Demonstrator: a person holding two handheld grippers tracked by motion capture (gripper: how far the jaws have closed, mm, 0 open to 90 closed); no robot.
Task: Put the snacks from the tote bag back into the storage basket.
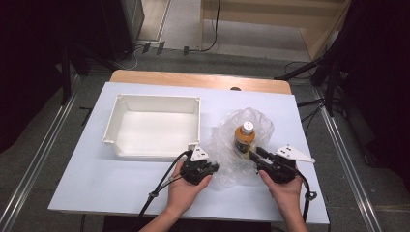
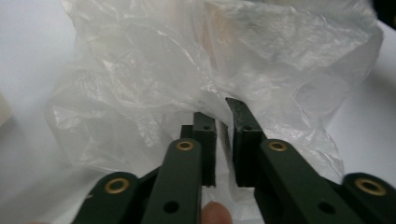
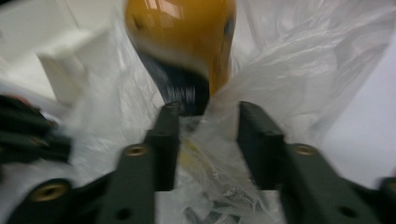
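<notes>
My left claw (image 2: 223, 122) sits low in the middle of its own view, jaws nearly together with a fold of the clear plastic bag (image 2: 196, 70) between them; I cannot tell whether the pads pinch it. My right claw (image 3: 205, 123) stands partly open, bag film between the jaws, and the orange bottle (image 3: 187, 42) lies just above its tips. From above, the bottle (image 1: 245, 137) lies right of center, inside the bag, beside the white tray (image 1: 153, 126).

A lab: a white-topped table (image 1: 121, 193) ringed by floor rails (image 1: 34, 164), cables (image 1: 212, 29) and dark stands (image 1: 67, 72).
</notes>
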